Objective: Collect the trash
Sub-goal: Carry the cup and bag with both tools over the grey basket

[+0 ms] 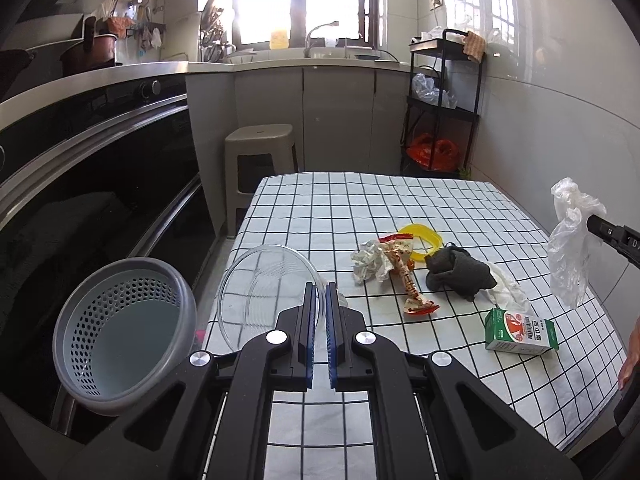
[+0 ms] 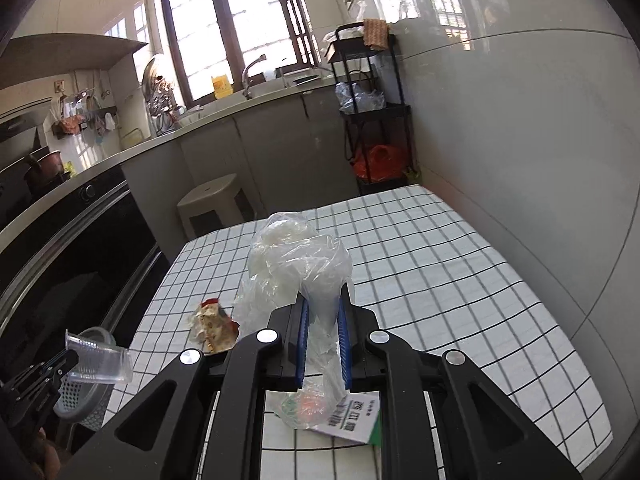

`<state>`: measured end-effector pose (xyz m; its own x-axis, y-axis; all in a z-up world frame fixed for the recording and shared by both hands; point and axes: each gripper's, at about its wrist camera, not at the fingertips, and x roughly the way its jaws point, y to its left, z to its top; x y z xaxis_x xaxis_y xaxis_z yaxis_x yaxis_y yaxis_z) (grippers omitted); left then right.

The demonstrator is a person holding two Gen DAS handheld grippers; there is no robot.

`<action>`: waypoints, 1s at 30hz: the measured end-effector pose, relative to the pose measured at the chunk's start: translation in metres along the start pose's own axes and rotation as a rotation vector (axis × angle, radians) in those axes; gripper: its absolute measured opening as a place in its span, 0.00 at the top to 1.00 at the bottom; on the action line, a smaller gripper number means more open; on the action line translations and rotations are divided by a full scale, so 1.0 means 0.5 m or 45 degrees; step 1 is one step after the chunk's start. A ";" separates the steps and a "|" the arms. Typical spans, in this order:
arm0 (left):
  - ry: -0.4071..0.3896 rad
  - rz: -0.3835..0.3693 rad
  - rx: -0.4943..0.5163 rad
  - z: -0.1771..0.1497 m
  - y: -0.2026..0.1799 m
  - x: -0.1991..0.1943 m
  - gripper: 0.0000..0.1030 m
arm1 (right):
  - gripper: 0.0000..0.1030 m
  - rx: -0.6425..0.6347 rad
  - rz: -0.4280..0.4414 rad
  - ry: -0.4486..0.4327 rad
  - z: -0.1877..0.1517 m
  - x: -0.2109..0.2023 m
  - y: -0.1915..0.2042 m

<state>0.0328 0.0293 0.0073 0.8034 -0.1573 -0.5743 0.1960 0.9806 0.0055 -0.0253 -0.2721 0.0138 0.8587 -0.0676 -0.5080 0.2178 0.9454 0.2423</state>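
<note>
Carton (image 2: 352, 420) half hidden under bag | left claw (image 1: 319, 296) pinching clear cup (image 1: 268, 296) | right claw (image 2: 324, 312) pinching plastic bag (image 2: 296, 264)

Right gripper (image 2: 323, 314) clamped on a crumpled clear plastic bag (image 2: 298, 264), above the checked tablecloth (image 2: 440, 280). Near edge: green-and-white carton (image 2: 352, 424), partly under the bag. Left: snack wrapper (image 2: 212, 326). Far left: left gripper (image 2: 66, 358) pinching a clear plastic cup (image 2: 100, 360) over a grey perforated basket (image 2: 86, 404).

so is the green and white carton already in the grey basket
No, the green and white carton lies on the checked tablecloth, while the grey basket sits off the table's left edge.
</note>
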 end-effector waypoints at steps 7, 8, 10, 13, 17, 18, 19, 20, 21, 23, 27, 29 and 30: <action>0.031 0.118 -0.065 -0.009 0.096 -0.010 0.95 | 0.87 -0.116 0.206 0.114 -0.031 0.044 0.149; 0.031 0.139 -0.068 -0.009 0.111 -0.012 0.95 | 0.87 -0.138 0.230 0.127 -0.035 0.051 0.175; 0.030 0.180 -0.075 -0.008 0.142 -0.016 0.95 | 0.87 -0.181 0.281 0.160 -0.046 0.064 0.225; 0.025 0.235 -0.091 -0.002 0.193 -0.022 0.95 | 0.87 -0.248 0.345 0.197 -0.065 0.077 0.302; 0.027 0.313 -0.101 0.003 0.258 -0.021 0.95 | 0.87 -0.311 0.438 0.246 -0.080 0.102 0.404; 0.032 0.332 -0.109 0.003 0.276 -0.017 0.95 | 0.87 -0.328 0.457 0.254 -0.083 0.110 0.428; 0.038 0.346 -0.118 0.004 0.292 -0.015 0.95 | 0.87 -0.340 0.475 0.262 -0.086 0.117 0.452; 0.046 0.359 -0.132 0.004 0.309 -0.010 0.95 | 0.87 -0.347 0.494 0.274 -0.089 0.124 0.475; 0.053 0.369 -0.145 0.006 0.324 -0.006 0.95 | 0.87 -0.353 0.516 0.289 -0.093 0.132 0.498; 0.063 0.393 -0.177 0.005 0.357 0.002 0.95 | 0.87 -0.378 0.548 0.320 -0.101 0.150 0.543; 0.100 0.427 -0.253 -0.007 0.419 0.029 0.95 | 0.87 -0.457 0.599 0.353 -0.121 0.180 0.636; 0.127 0.468 -0.253 -0.016 0.441 0.045 0.95 | 0.87 -0.477 0.629 0.373 -0.130 0.195 0.671; 0.145 0.478 -0.260 -0.020 0.453 0.052 0.95 | 0.87 -0.482 0.642 0.386 -0.135 0.204 0.689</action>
<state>0.0926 0.2484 -0.0144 0.7284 0.2168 -0.6500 -0.2218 0.9722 0.0758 0.1062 0.0683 -0.0104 0.6330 0.4485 -0.6310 -0.3973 0.8878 0.2324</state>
